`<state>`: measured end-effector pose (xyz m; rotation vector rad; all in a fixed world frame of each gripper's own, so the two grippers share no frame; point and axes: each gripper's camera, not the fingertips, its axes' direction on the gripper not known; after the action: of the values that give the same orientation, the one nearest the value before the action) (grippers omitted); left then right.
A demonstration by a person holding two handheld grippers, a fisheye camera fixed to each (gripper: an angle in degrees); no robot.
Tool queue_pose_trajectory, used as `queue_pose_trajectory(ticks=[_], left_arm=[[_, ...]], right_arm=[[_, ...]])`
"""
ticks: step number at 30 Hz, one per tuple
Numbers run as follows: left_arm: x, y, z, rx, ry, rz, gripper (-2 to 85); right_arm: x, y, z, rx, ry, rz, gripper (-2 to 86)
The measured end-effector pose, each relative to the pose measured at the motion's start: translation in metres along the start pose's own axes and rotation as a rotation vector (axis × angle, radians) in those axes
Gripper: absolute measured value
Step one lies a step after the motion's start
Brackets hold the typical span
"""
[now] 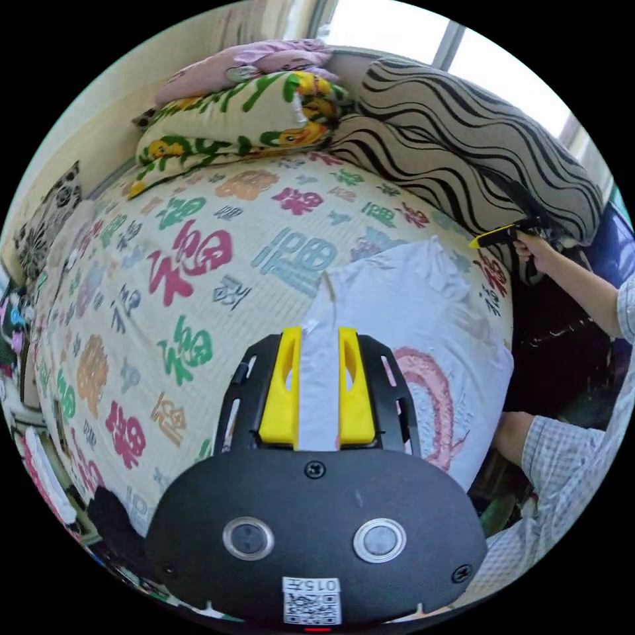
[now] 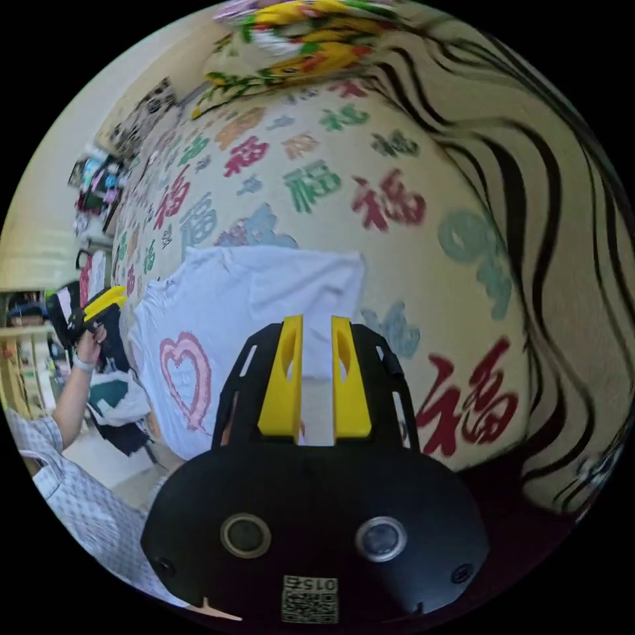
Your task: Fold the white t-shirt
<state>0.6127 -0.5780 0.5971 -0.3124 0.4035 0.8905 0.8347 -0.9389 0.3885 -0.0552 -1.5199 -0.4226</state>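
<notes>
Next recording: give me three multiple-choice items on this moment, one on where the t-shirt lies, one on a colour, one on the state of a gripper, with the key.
1. Where does the white t-shirt lie?
A. on the bed cover printed with coloured characters
B. on the floor
C. on the striped cushion

2. What colour is the heart print on the shirt?
A. green
B. pink
C. black

3. How does the left gripper stand?
A. jaws apart, with shirt cloth showing between them
B. lying on the pillows
C. clamped on the striped cushion

Key: 1 A, the shirt is spread on the bed cover; 2 B, the heart outline is pink; 3 A, a gap with white cloth shows between the yellow jaws.
</notes>
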Motion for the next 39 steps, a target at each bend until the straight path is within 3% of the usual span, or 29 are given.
queue_pose_trajectory(ticks=[8, 12, 21, 27, 30, 32, 35, 39], left_arm=[[0.162, -0.168, 0.123, -0.063, 0.209, 0.411, 8.5], [0.218, -0.212, 0.17, -0.133, 0.19, 0.537, 8.5], [0.273, -0.24, 0.243, -0.288, 0.14, 0.608, 1.0], [0.261, -0.236, 0.249, -0.28, 0.09, 0.478, 6.6], [0.237, -0.22, 0.212, -0.115, 0.082, 0.373, 7.2], [0.207, -0.185, 0.162, 0.051, 0.116, 0.266, 7.3], [0.159, -0.112, 0.109, 0.148, 0.126, 0.12, 7.5], [0.093, 0.016, 0.076, 0.025, 0.066, -0.201, 7.6]], right_arm=[[0.11, 0.097, 0.027, 0.086, -0.507, 0.47, 8.0], [0.118, 0.104, 0.039, 0.037, -0.539, 0.488, 5.6], [0.164, 0.164, 0.009, 0.202, -0.598, 0.561, 0.1], [0.185, 0.192, 0.001, 0.167, -0.569, 0.546, 0.3], [0.174, 0.201, -0.013, 0.129, -0.512, 0.417, 2.4], [0.156, 0.211, -0.018, 0.059, -0.452, 0.282, 5.5], [0.132, 0.227, -0.015, -0.059, -0.352, 0.13, 6.9], [0.117, 0.247, 0.001, -0.169, -0.335, 0.072, 7.1]])
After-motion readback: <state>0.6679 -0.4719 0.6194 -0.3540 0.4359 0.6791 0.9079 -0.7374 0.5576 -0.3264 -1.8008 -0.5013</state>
